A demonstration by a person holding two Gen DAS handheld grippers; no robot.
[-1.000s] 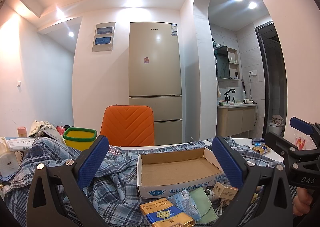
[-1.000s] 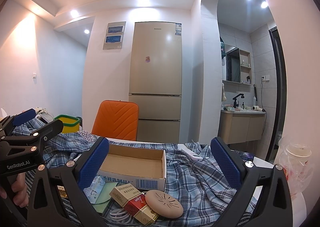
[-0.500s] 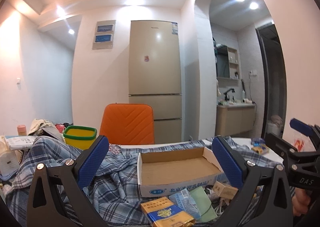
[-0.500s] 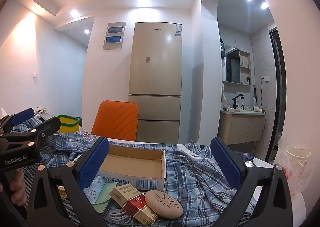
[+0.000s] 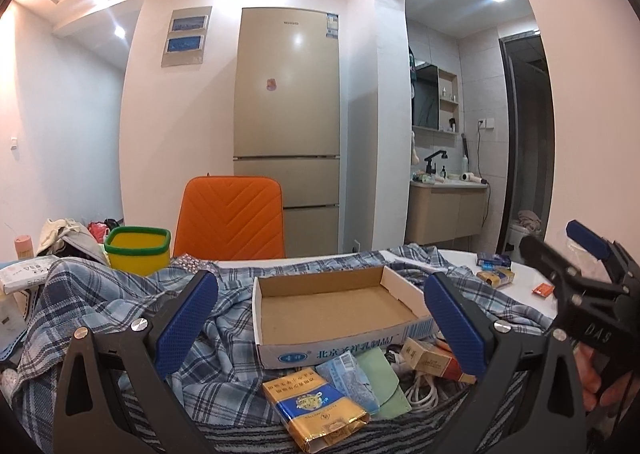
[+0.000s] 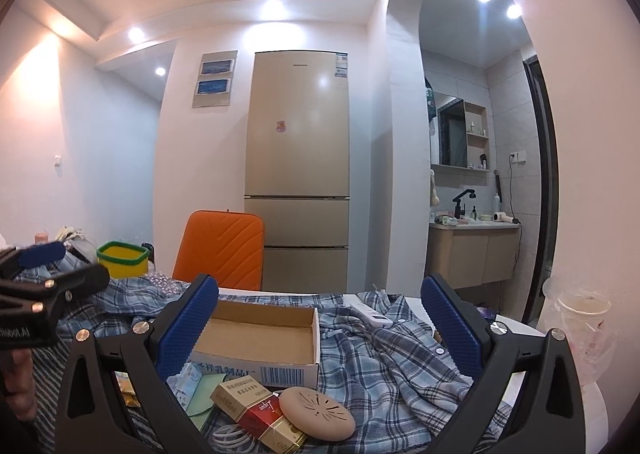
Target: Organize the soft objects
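We are looking across a cluttered worktop (image 5: 532, 290), and the biggest soft thing on it is the blue plaid shirt (image 5: 120, 306), which is sprawling from the left of the left wrist frame, behind the box, to the right of the right wrist frame (image 6: 392, 358). It is lying rumpled in loose folds, so we are judging it light, limp and prone to trailing; a raised ridge of fabric or the collar edge looks like the best place to pinch, since a flat patch would slide away under the pads.

Next in size, the shallow cardboard box (image 5: 336, 306) is sitting open and empty at the centre of the frame, resting on the shirt. It is stiff and probably serving as the container.

Below it, near the lower edge, smaller items are crowding together: a blue-and-gold packet (image 5: 316, 410), a green pouch (image 5: 382, 378) that looks thin and floppy, a white cable (image 5: 420, 394), a red-and-gold packet (image 6: 260, 410) and a tan round disc (image 6: 316, 410).

We are holding the left gripper (image 5: 320, 318) above this pile with jaws spread wide and nothing between them. The right gripper (image 6: 320, 318) is hovering likewise, jaws wide apart and holding nothing.
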